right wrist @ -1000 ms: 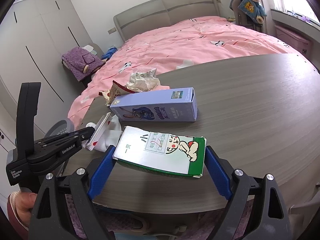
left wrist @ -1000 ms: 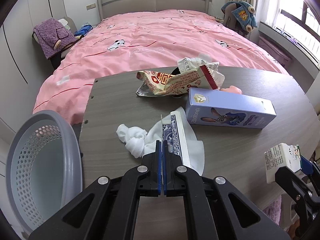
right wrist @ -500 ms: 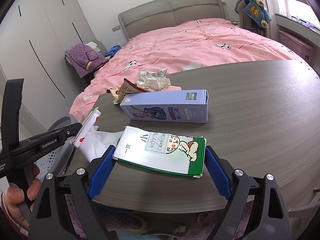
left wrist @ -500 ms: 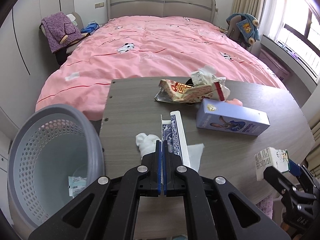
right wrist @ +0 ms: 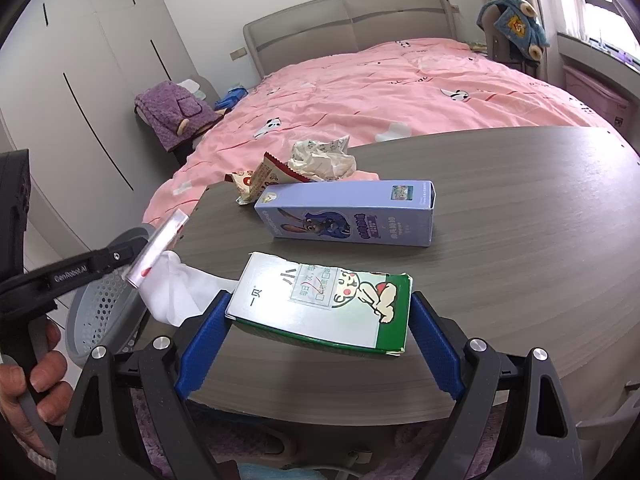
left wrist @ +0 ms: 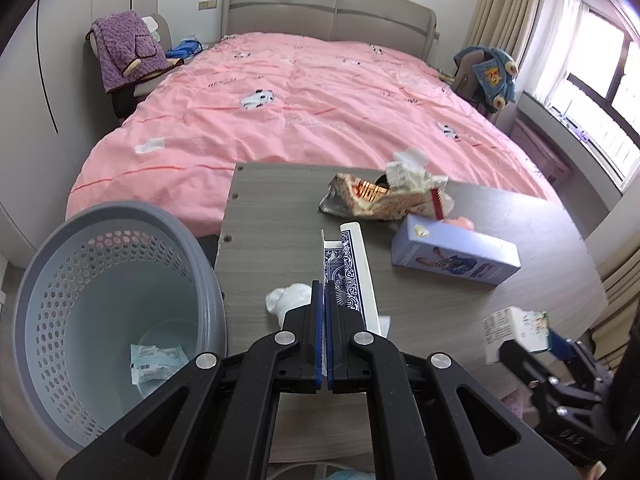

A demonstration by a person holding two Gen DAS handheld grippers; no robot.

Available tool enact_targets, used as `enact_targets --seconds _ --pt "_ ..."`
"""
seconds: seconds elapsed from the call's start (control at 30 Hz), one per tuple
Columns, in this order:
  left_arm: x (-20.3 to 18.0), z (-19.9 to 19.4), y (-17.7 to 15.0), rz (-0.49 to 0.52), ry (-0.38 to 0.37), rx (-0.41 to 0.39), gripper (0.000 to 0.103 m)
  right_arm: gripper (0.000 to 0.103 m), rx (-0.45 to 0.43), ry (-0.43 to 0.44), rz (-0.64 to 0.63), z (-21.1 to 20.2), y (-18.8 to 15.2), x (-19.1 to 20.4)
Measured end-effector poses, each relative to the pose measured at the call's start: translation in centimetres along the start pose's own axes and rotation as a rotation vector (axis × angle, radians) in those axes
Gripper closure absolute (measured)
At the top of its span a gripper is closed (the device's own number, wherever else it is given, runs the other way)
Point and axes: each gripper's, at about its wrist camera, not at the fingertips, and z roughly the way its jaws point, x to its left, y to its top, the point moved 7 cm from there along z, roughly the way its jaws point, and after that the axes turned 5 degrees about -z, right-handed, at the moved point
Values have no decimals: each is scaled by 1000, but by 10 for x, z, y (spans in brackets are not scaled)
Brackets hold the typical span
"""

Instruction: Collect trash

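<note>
The left claw point(left wrist: 323, 300) is clenched tight on a flattened blue-patterned playing-card box point(left wrist: 352, 272), which stands edge-up from the pads and hangs clear of the grey wood-grain desk point(left wrist: 280, 216). In the right wrist view the same box point(right wrist: 158, 248) shows as a pale strip in the left claw point(right wrist: 132, 256), held above the desk's edge at about 9 o'clock, with a person's hand point(right wrist: 36, 380) gripping the handle at 8 o'clock.

Just below the box lies a crumpled white tissue point(left wrist: 286, 298) on the desk. A grey perforated plastic waste basket point(left wrist: 52, 280) stands beside the desk at 8 o'clock in the left wrist view, with a pale blue-green wrapper point(left wrist: 158, 362) lying on its bottom.

The right claw point(right wrist: 316, 320) stands wide, its blue pads point(right wrist: 434, 344) pressed on the two ends of a white-and-green cartoon-printed carton point(right wrist: 320, 304), held off the desk near its front edge.

Farther across the desk, at 12 o'clock from that carton, lies a lilac rectangular box with a cartoon rabbit point(right wrist: 348, 218). Beyond it are a red-and-cream crinkled snack wrapper point(right wrist: 260, 180) and a ball of crumpled printed paper point(right wrist: 320, 158), touching each other, near the desk's far edge. A bed with a pink duvet point(left wrist: 300, 96) fills the room behind.
</note>
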Motion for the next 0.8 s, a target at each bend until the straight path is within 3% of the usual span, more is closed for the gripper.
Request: enact_targets --seconds 0.2,0.53,0.67,0.8 --pt "-8 -13 10 34 7 -62 102 18 1 0 -1 0 -1 1" --pt "-12 49 -24 93 71 59 101 18 2 -2 2 1 -1 1" --pt "-11 57 -27 100 80 72 101 18 4 0 6 2 -2 -1" --pt "-9 53 -25 105 92 62 86 18 5 1 12 2 -1 -4"
